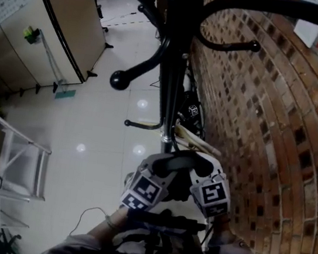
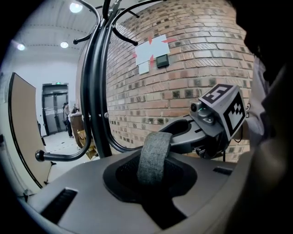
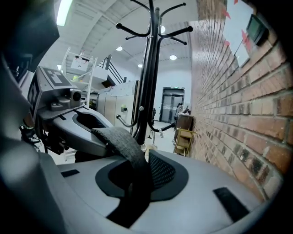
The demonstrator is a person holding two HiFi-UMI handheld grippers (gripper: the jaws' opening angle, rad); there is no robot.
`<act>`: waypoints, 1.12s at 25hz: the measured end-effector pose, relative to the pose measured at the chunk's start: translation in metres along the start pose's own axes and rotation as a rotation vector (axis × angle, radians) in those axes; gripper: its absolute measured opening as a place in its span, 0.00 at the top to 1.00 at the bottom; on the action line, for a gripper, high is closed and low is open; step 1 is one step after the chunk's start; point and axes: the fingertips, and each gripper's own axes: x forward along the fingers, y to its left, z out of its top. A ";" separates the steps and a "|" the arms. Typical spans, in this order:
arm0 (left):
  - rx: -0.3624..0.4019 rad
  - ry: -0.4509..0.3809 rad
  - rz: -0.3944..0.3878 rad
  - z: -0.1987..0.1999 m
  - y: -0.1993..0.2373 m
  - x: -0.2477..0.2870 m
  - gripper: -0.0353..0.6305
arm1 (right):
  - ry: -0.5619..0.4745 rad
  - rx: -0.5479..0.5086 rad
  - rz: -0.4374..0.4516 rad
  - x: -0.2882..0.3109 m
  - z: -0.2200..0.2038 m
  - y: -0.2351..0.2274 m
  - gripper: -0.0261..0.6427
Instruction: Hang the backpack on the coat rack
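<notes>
The black coat rack (image 1: 174,66) stands right in front of me, beside the brick wall; its pole (image 2: 95,91) also rises in both gripper views (image 3: 149,73). Both grippers are shut on the backpack's grey woven top handle (image 1: 176,160). My left gripper (image 1: 158,171) holds the handle (image 2: 154,153) from one side, and my right gripper (image 1: 205,175) holds it (image 3: 120,139) from the other. Each gripper shows in the other's view: the right gripper (image 2: 183,137), the left gripper (image 3: 87,125). The dark backpack (image 1: 159,245) hangs below them, mostly hidden.
A knobbed lower hook (image 1: 118,79) sticks out left of the pole, another hook (image 1: 253,46) to its right. The brick wall (image 1: 275,141) runs close on the right. A white metal shelf frame (image 1: 17,161) and tan cabinets (image 1: 17,43) stand at left; a wooden stool (image 3: 183,137) is beyond the rack.
</notes>
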 end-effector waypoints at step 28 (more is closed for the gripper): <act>-0.067 0.036 0.149 -0.029 0.036 0.030 0.80 | 0.038 -0.002 0.053 0.047 -0.027 -0.005 0.83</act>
